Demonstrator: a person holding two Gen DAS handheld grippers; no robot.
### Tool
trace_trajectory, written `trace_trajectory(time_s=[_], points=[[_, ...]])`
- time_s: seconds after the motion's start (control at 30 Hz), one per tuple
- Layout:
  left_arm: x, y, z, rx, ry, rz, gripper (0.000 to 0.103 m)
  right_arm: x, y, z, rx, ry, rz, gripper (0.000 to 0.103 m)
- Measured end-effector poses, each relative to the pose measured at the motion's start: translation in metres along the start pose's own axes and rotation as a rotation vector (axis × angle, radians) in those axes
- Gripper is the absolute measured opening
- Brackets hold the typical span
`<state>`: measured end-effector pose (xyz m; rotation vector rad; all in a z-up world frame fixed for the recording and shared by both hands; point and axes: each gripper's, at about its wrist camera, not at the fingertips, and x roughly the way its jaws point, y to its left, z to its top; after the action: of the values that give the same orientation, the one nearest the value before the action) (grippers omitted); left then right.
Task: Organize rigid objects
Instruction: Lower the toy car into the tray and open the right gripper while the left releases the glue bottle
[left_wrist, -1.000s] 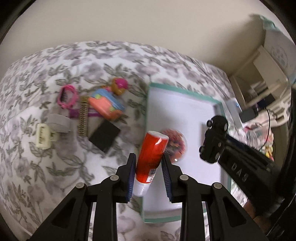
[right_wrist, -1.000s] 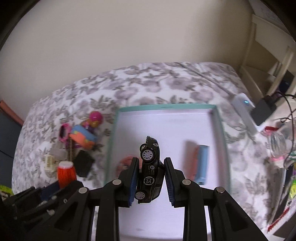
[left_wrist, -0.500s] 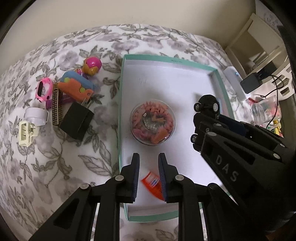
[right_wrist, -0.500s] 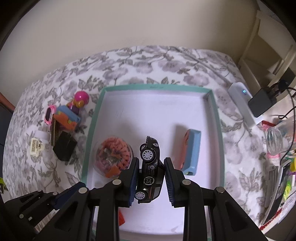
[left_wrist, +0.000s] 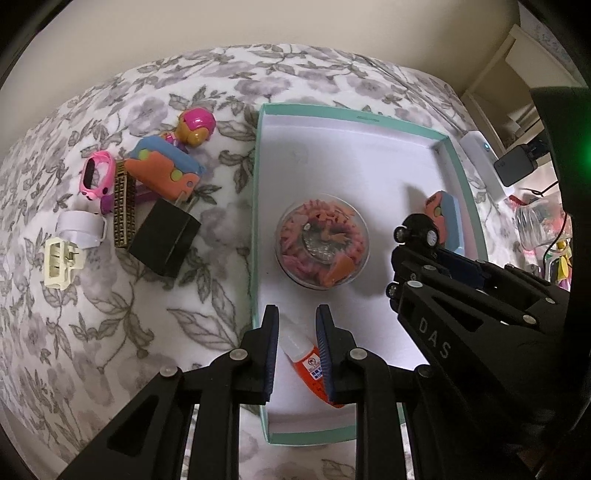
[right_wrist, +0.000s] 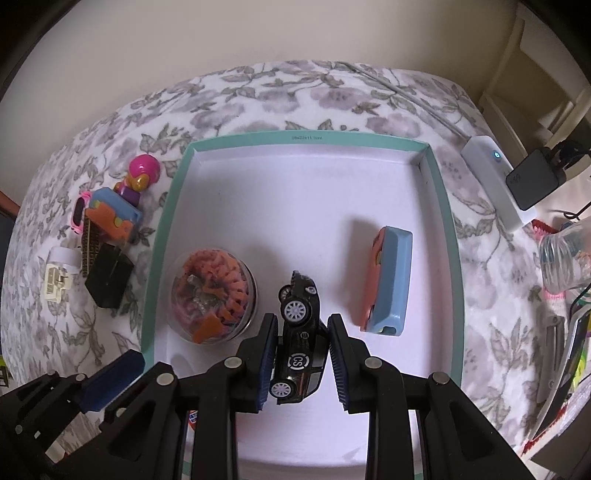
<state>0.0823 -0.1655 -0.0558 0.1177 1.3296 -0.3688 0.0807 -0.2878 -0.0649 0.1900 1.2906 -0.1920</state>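
A teal-rimmed white tray (left_wrist: 256, 221) lies on a flowered bedspread. My left gripper (left_wrist: 293, 314) hovers over the tray's near left corner, jaws shut down to a narrow gap and gripping nothing. An orange-red glue bottle (left_wrist: 306, 360) lies on the tray floor beneath it. My right gripper (right_wrist: 303, 319) is shut on a black toy car (right_wrist: 299, 332), held nose-up just above the tray floor (right_wrist: 295, 203). In the tray are also a round clear container of orange pieces (right_wrist: 212, 295) and a blue-and-orange case (right_wrist: 391, 280). The car (left_wrist: 417, 230) also shows in the left wrist view.
Left of the tray lie a pink-helmeted figure (left_wrist: 195, 127), a blue-orange toy (left_wrist: 166, 168), a pink watch (left_wrist: 96, 177), a patterned strip (left_wrist: 123, 210), a black box (left_wrist: 164, 236), a white clip (left_wrist: 79, 229) and a cream connector (left_wrist: 59, 262). A white device (right_wrist: 495, 173), black adapter (right_wrist: 532, 179) and clear bottle (right_wrist: 565, 254) sit right.
The left gripper let go of the glue bottle, which now lies in the tray, and its jaws closed. Both grippers sank toward the tray. The right one kept hold of the car.
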Motion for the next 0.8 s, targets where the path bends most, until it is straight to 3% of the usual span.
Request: trace_trajectory(time_s=[0.57, 0.63, 0.7, 0.8], points=[[-0.016, 0.033, 0.011, -0.096, -0.051, 0.034, 0.021, -0.021, 0.006, 0.007, -0.007, -0.057, -0.022, 0.031], [-0.017, 0.04, 0.012, -0.118, -0.055, 0.038, 0.021, -0.022, 0.007, 0.007, -0.003, -0.061, -0.023, 0.034], [-0.017, 0.046, 0.013, -0.139, -0.057, 0.041, 0.022, -0.021, 0.008, 0.007, -0.003, -0.065, -0.021, 0.047], [-0.016, 0.056, 0.014, -0.167, -0.057, 0.048, 0.03, -0.02, 0.008, 0.008, -0.003, -0.068, -0.019, 0.052]])
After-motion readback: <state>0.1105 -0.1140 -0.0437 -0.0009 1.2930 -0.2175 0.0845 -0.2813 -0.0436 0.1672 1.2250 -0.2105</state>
